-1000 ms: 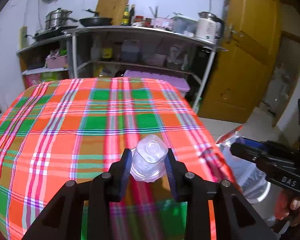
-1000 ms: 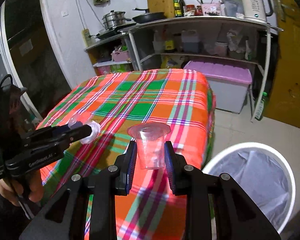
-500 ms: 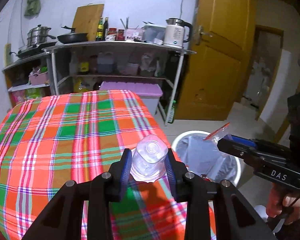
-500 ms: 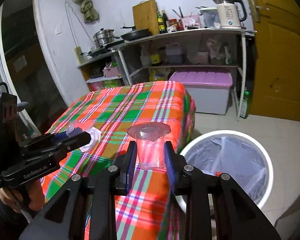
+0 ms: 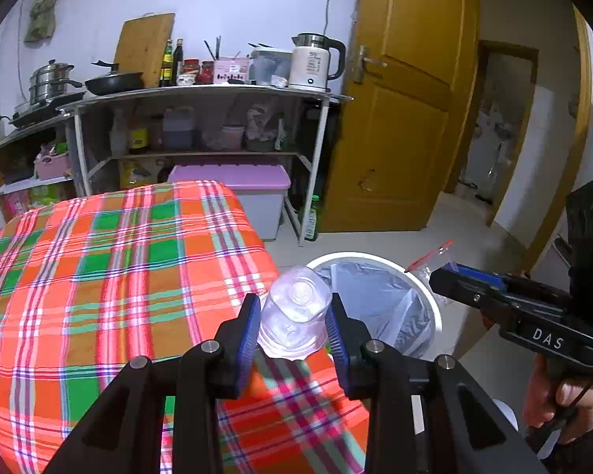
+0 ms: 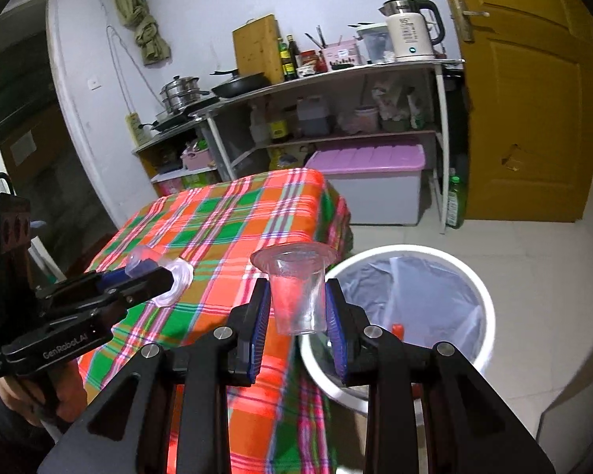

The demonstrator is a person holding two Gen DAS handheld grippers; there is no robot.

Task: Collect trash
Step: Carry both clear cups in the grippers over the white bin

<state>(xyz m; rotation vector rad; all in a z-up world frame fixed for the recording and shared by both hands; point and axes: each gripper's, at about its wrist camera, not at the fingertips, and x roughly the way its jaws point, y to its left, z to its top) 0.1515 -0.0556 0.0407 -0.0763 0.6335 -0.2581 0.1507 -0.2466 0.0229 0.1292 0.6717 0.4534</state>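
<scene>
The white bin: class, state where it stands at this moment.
In both wrist views the white bin stands on the floor at the right, close beside the corner of the plaid-covered table, in front of the purple-lidded box.

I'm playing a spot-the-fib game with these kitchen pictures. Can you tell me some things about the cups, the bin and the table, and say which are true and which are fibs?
1. Each gripper holds a clear plastic cup. True: the left gripper grips an upside-down cup, the right gripper an upright cup.
2. The trash bin is black. False: it is white, lined with a grey bag.
3. The tablecloth is checked orange, green and pink. True.
4. The bin stands on the table. False: it stands on the floor beside the table.
5. The yellow door has a kettle hanging on it. False: the kettle sits on the shelf.
</scene>
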